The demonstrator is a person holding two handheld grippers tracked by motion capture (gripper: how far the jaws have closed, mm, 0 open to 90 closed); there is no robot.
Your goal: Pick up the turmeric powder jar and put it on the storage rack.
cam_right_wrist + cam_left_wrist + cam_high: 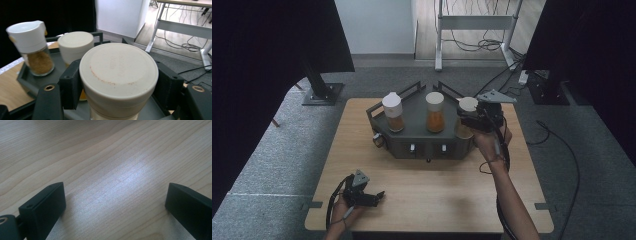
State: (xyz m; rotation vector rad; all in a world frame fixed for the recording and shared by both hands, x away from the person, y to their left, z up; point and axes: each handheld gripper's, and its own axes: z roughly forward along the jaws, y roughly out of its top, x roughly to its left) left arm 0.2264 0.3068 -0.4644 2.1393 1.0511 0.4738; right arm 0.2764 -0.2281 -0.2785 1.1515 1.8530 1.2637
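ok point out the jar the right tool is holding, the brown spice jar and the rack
held jar [118, 68], right gripper view, top of its lid
brown spice jar [40, 62], right gripper view, glass body
rack [427, 146], high view, front wall

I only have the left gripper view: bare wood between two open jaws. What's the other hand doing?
Observer: The right gripper is shut on a white-capped jar; both pads press on the cap's sides.
Operator: Where on the table is that?
Observer: At the right end of the dark grey rack, at the table's far side.
Operator: Anything else on the rack?
Observer: Two more jars: the left jar with brown contents, the middle jar with orange contents.
Operator: And my gripper?
Observer: The left gripper lies low over the near left part of the table, apart from the rack.
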